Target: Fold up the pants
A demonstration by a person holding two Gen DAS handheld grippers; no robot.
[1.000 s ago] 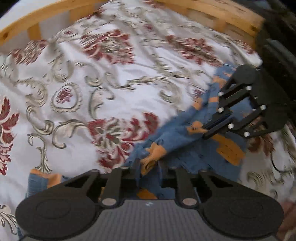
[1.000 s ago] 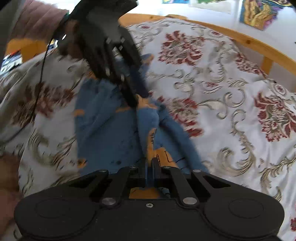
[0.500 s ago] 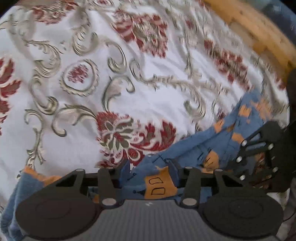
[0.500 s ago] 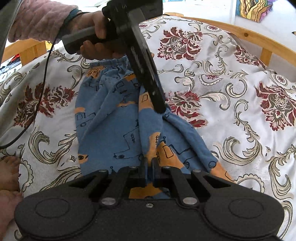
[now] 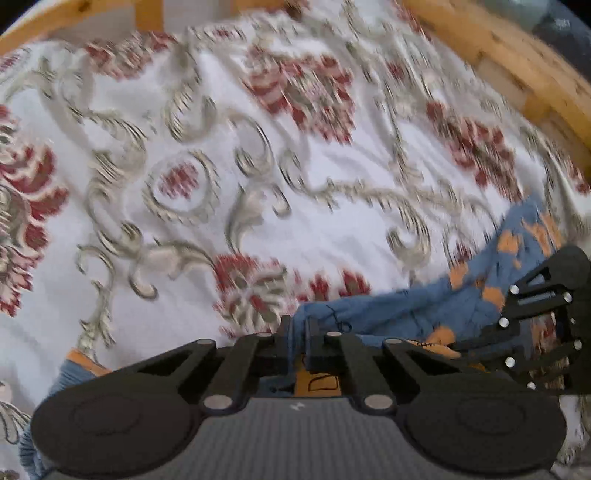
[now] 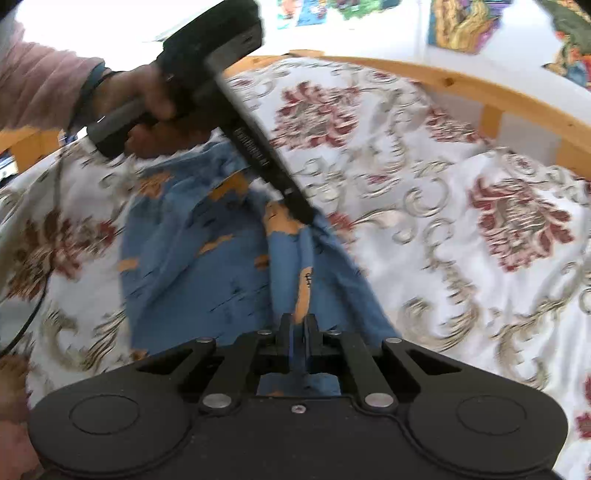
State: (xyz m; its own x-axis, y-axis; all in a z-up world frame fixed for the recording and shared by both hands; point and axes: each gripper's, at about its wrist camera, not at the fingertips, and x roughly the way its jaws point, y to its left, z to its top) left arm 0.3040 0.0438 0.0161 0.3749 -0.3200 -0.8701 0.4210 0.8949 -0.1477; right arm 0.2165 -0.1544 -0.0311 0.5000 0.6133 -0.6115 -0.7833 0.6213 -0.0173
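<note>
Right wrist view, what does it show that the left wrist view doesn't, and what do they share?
Only the right wrist view shows the hand holding the left tongs, a pink sleeve and wall pictures. Only the left wrist view shows the right tongs from outside. Both show blue pants on the flowered bedspread, pinched by shut tongs, and the wooden bed frame.

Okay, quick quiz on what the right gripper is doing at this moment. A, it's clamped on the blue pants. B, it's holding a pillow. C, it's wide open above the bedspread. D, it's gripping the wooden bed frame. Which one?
A: in the right wrist view the right gripper has its two fingers drawn together with a ridge of the blue pants pinched between them, over the floral bedspread.
</note>
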